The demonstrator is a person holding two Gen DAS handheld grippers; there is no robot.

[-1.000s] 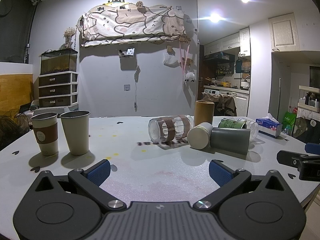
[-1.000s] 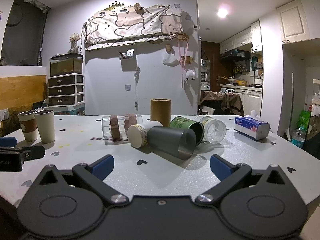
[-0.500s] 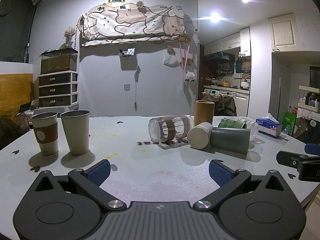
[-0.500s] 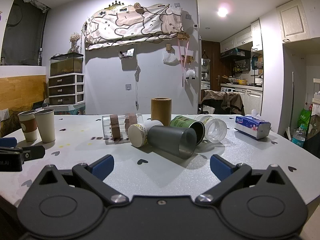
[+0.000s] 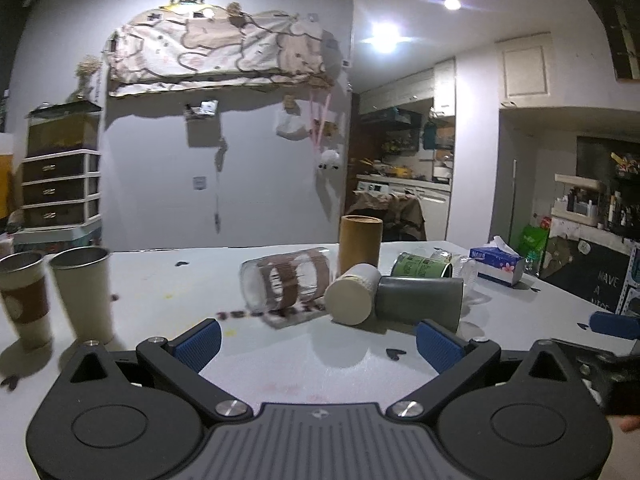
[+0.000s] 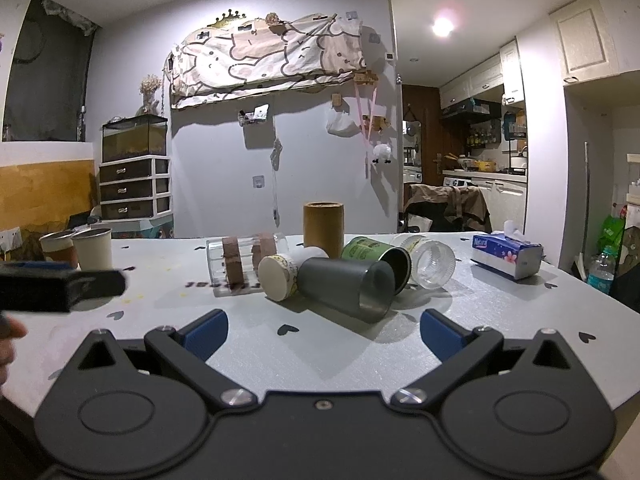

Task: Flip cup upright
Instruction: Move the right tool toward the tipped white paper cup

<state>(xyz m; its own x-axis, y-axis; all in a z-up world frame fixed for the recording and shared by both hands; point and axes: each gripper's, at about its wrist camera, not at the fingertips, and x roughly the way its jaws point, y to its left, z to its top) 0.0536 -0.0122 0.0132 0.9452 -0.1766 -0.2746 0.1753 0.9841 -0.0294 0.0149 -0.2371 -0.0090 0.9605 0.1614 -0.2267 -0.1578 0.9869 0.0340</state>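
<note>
Several cups lie on their sides in a heap mid-table: a clear glass with brown bands, a white paper cup, a dark grey cup, a green can and a clear jar. A brown tube stands upright behind them. My left gripper is open and empty, just short of the heap. My right gripper is open and empty, in front of the grey cup.
Two upright cups, one with a brown sleeve and one cream, stand at the table's left. A blue tissue box lies at the right. The white table carries small black heart marks.
The left gripper has moved forward and right, closer to the heap of cups. The right gripper has barely moved. Both stay open.
</note>
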